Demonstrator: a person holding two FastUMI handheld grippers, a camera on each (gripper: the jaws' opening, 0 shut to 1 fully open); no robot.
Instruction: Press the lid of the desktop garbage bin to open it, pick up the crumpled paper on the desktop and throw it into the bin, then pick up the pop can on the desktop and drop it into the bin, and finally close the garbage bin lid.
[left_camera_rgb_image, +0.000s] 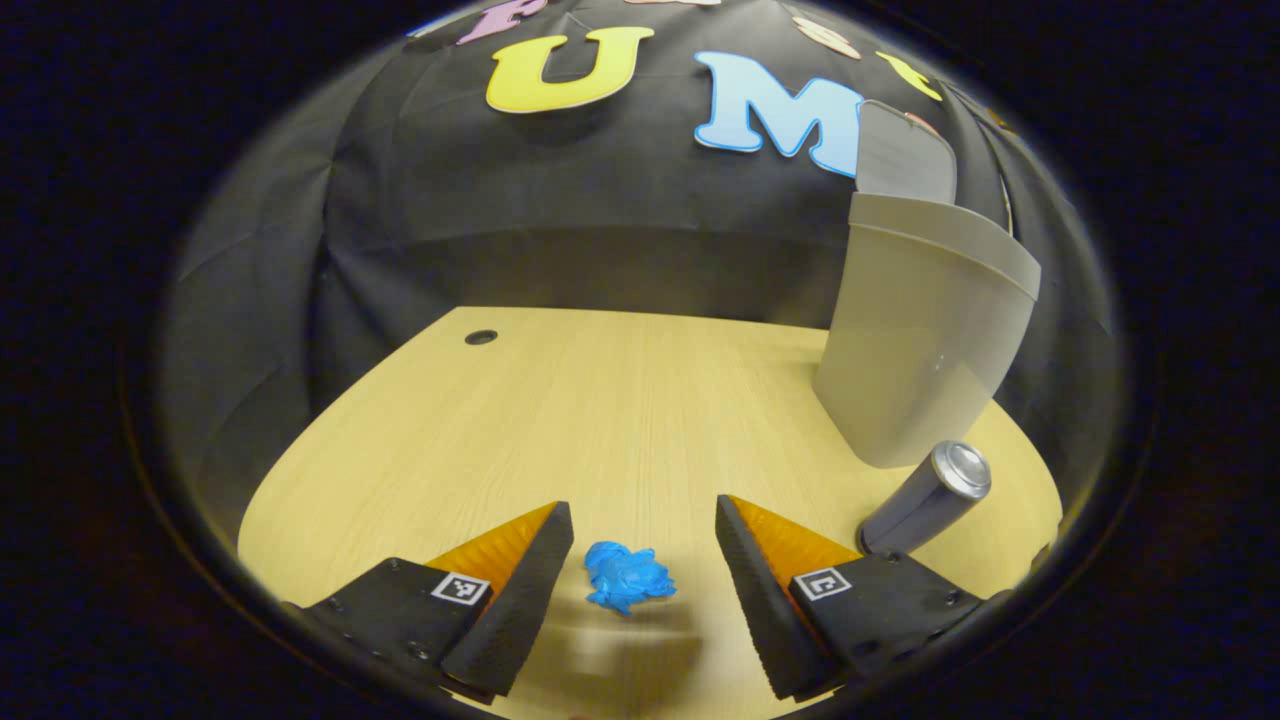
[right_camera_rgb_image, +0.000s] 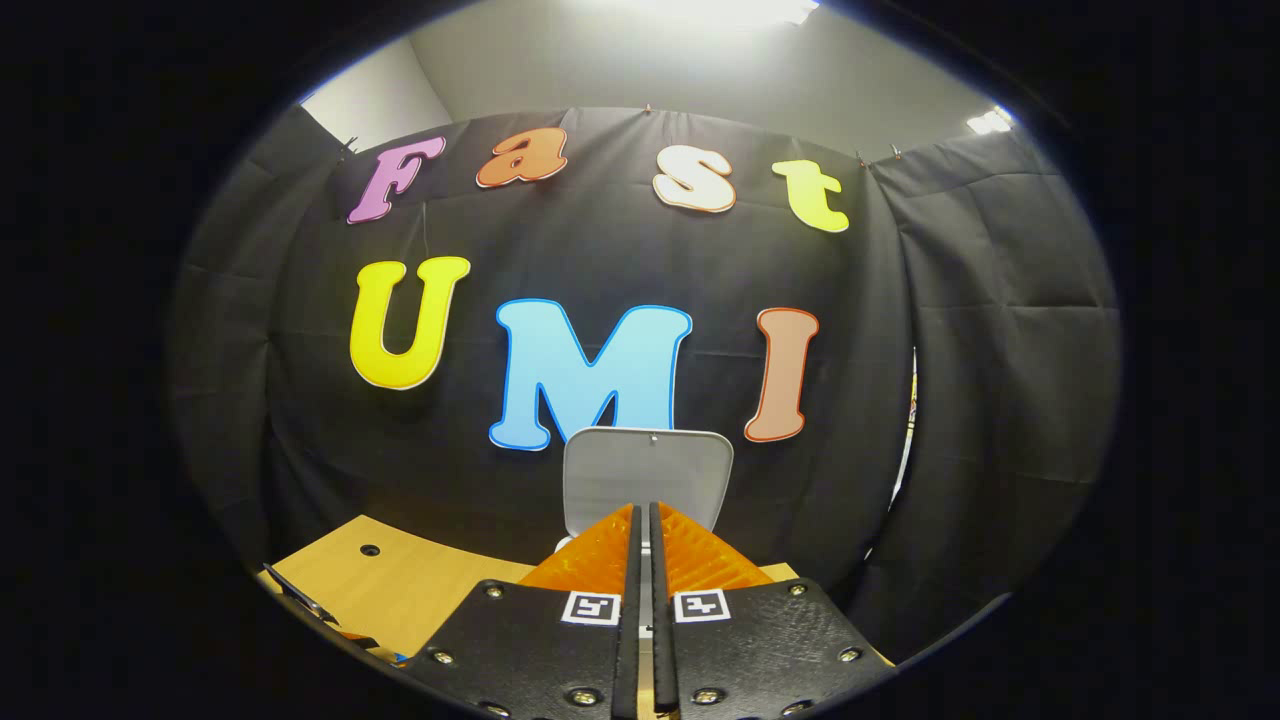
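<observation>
Left gripper view: unlabelled pop can (left_camera_rgb_image: 928, 497) beside lid-up garbage bin (left_camera_rgb_image: 925, 340).

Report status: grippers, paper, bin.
Left gripper open, jaws straddling blue crumpled paper on desk. Right gripper shut, empty. Bin lid up. Can upright beside bin.

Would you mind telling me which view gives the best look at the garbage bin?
The left gripper view: the garbage bin stands whole on the desk, body and raised lid seen from the side. The right gripper view gives just that upright lid above the right gripper.
</observation>
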